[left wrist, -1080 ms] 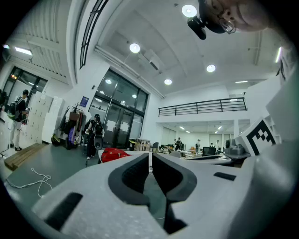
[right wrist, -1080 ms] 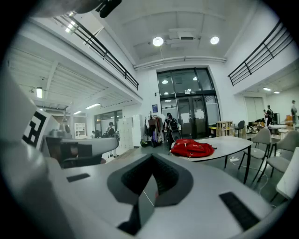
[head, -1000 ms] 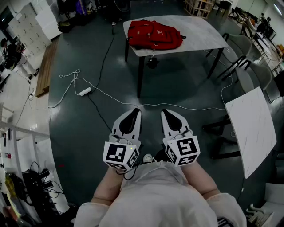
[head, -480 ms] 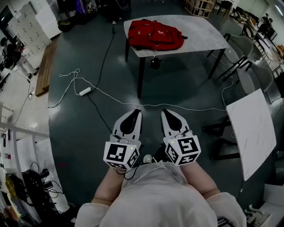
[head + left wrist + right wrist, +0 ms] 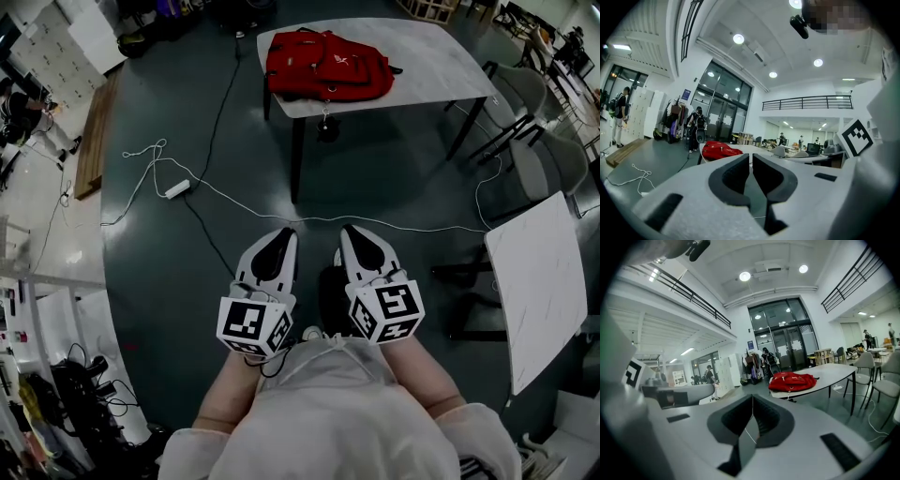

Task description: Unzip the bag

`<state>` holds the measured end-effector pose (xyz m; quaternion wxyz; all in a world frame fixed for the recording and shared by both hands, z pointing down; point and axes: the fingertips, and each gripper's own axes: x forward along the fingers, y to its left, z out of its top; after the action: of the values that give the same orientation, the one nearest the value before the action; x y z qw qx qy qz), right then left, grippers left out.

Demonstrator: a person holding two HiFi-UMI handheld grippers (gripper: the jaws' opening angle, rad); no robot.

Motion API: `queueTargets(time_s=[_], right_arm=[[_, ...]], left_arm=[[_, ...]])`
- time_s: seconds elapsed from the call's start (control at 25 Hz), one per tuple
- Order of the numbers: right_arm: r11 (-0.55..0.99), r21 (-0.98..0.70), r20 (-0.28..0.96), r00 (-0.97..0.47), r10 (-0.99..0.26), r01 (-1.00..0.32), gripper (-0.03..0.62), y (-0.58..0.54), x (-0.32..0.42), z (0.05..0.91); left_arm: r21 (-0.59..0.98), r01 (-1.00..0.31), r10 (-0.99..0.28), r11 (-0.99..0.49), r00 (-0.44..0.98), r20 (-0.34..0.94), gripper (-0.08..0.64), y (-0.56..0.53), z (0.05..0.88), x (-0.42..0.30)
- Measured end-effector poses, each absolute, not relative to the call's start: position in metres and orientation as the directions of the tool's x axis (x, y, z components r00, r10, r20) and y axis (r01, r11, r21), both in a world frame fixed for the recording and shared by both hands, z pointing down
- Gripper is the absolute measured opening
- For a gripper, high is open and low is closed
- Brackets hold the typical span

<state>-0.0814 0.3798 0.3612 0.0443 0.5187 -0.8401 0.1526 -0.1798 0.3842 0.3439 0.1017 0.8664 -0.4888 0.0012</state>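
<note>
Red backpack [image 5: 323,64] nearer now; left tongs [image 5: 288,233] barely apart, right tongs [image 5: 347,230] together, both empty.

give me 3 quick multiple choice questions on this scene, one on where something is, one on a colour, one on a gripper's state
1. Where is the bag?
A. on the table
B. on the floor
C. on a chair

2. What colour is the bag?
A. blue
B. red
C. black

3. How do the right gripper jaws stand?
A. wide apart
B. clamped on the bag's zip
C. together, with nothing between them

Answers:
1 A: the head view shows the bag lying on the tabletop, far ahead of both grippers.
2 B: it is bright red in all three views.
3 C: in the right gripper view the tips meet and the bag is far off.
</note>
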Motion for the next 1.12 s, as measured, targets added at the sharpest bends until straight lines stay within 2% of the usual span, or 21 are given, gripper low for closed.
queueTargets(time_s=[0.68,1.12], right_arm=[[0.494,-0.245,0.287,-0.549,-0.785,-0.834,0.028,0.135,-0.006,0.376],[0.518,-0.207,0.389,-0.556,-0.735,-0.83,0.028,0.049,0.009,0.421]], left_arm=[[0.142,-0.893,-0.877,-0.427,0.447,0.176,0.038,0.147,0.357,-0.109],[0.166,-0.911,-0.868,-0.377,0.41,0.279,0.038,0.062,0.406,-0.098]])
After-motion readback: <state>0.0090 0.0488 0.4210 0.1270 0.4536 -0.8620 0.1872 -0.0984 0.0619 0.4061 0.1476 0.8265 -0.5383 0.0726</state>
